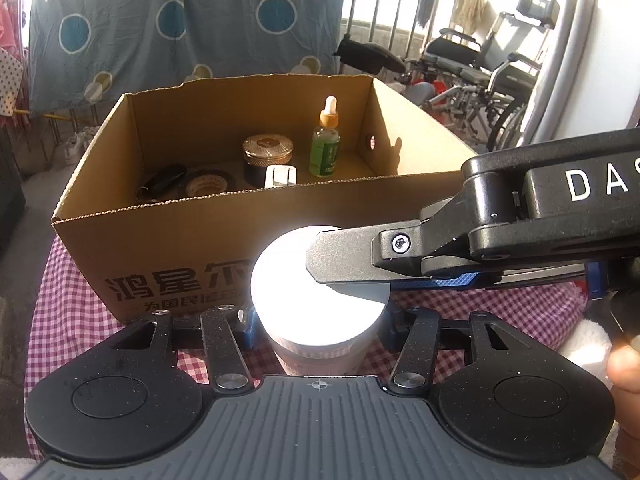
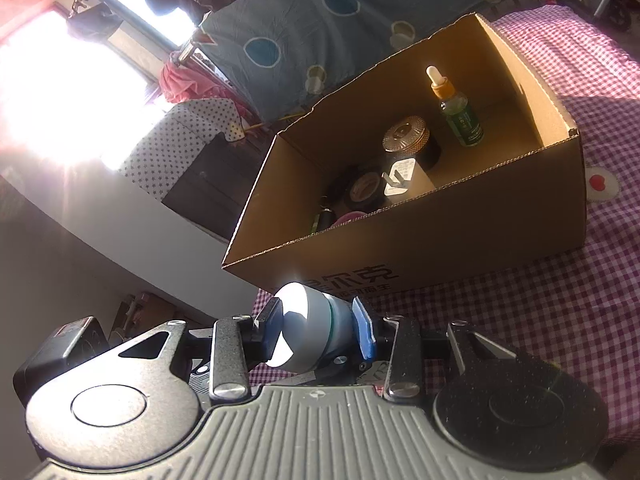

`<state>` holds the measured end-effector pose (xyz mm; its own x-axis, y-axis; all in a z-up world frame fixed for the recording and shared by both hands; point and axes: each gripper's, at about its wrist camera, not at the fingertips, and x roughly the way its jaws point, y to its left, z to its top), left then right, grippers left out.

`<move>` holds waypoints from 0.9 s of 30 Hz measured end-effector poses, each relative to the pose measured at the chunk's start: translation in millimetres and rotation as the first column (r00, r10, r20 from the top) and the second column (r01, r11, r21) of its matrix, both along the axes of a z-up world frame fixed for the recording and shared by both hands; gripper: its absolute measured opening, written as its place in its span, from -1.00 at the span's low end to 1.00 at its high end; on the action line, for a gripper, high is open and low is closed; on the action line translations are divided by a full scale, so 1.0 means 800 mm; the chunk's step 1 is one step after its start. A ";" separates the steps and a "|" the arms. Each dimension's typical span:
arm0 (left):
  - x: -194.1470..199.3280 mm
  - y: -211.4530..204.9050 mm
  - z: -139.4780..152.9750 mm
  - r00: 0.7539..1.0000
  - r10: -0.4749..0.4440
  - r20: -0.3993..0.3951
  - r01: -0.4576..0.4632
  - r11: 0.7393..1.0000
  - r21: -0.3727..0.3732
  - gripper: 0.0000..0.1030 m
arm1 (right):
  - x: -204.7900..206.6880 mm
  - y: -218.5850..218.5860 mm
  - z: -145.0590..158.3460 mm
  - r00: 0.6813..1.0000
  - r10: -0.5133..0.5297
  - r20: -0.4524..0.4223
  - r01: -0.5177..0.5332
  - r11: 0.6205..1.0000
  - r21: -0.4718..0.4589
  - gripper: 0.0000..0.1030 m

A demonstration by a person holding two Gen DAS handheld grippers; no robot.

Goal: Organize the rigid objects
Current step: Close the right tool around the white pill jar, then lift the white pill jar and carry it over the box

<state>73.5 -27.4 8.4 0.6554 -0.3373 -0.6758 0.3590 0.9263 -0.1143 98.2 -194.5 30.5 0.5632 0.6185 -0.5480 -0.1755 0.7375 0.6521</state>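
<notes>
A white-lidded jar [image 1: 320,304] stands in front of a cardboard box [image 1: 192,240]. My left gripper [image 1: 320,328] is shut on the jar's body. My right gripper [image 1: 348,260] reaches in from the right and is shut on the jar's lid; in the right wrist view its blue pads [image 2: 363,334] clamp the white lid [image 2: 308,328]. The box [image 2: 460,236] holds a green dropper bottle [image 1: 325,148], a gold-lidded dark jar [image 1: 267,156], a white plug [image 1: 281,176], a tape roll [image 1: 208,184] and a dark object [image 1: 160,186].
The box sits on a pink checked cloth [image 1: 500,308]. A blue patterned sheet [image 1: 180,28] hangs behind. Wheelchairs [image 1: 480,76] stand at the back right. A person's fingers [image 1: 624,376] show at the right edge.
</notes>
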 end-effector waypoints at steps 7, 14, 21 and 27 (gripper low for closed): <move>0.008 -0.015 -0.003 0.999 -0.036 -0.025 0.036 0.999 -0.001 0.03 | -0.004 -0.020 -0.003 1.000 -0.028 -0.003 0.028 1.000 -0.010 -0.18; 0.014 -0.037 -0.008 0.997 -0.055 -0.046 0.056 0.998 0.022 0.03 | -0.004 -0.039 -0.014 0.999 -0.052 -0.013 0.052 0.999 0.013 -0.17; 0.012 -0.046 -0.010 0.997 -0.064 -0.038 0.065 0.997 0.042 0.04 | 0.003 -0.052 -0.024 0.998 -0.062 -0.017 0.063 0.998 0.029 -0.16; 0.013 -0.049 -0.006 0.997 -0.075 -0.018 0.076 0.996 0.047 0.09 | 0.006 -0.058 -0.026 0.997 -0.071 -0.015 0.072 0.997 0.037 -0.16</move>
